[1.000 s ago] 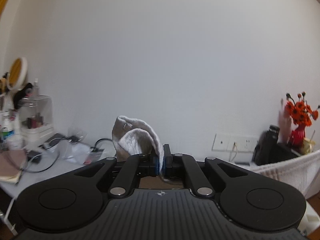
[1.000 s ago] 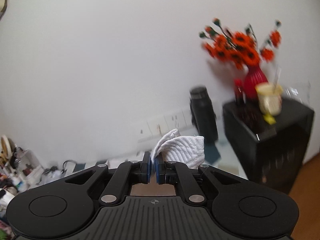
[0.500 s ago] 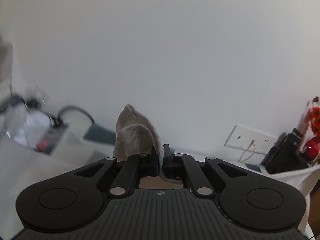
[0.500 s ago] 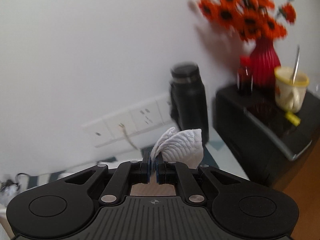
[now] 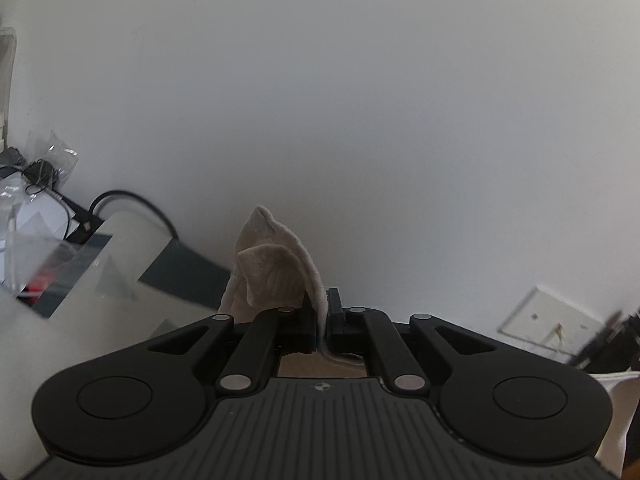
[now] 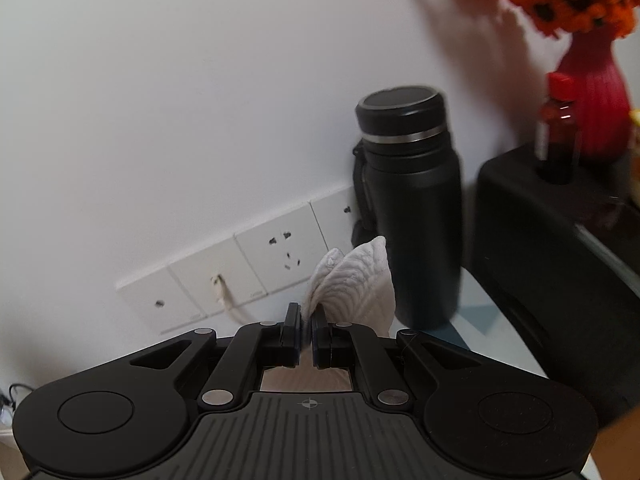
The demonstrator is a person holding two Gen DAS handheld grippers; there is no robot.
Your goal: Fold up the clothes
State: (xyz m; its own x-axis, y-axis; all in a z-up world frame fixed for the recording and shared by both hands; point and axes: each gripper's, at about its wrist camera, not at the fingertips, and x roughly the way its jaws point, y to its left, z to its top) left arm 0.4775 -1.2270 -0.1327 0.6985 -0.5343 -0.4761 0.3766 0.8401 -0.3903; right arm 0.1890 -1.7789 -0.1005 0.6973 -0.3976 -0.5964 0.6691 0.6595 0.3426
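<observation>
A white textured garment is pinched at two places. My left gripper (image 5: pixel 323 322) is shut on one bunched corner of the garment (image 5: pixel 276 276), which sticks up past the fingertips against the wall. My right gripper (image 6: pixel 306 330) is shut on another corner of the garment (image 6: pixel 356 280), a ribbed white fold leaning right toward the flask. More of the cloth (image 5: pixel 616 412) hangs at the lower right edge of the left wrist view. The rest of the garment is hidden below both grippers.
A black flask (image 6: pixel 412 200) stands by wall sockets (image 6: pixel 248 272), close ahead of my right gripper. Right of it a black cabinet (image 6: pixel 560 264) carries a red vase (image 6: pixel 596 96) with orange flowers. Cables and plastic clutter (image 5: pixel 36 200) lie left on a glass-topped table (image 5: pixel 100 280).
Both grippers have moved toward the wall, keeping hold of the cloth. The flask and sockets loom larger on the right; the left view has swung away from the cluttered shelf.
</observation>
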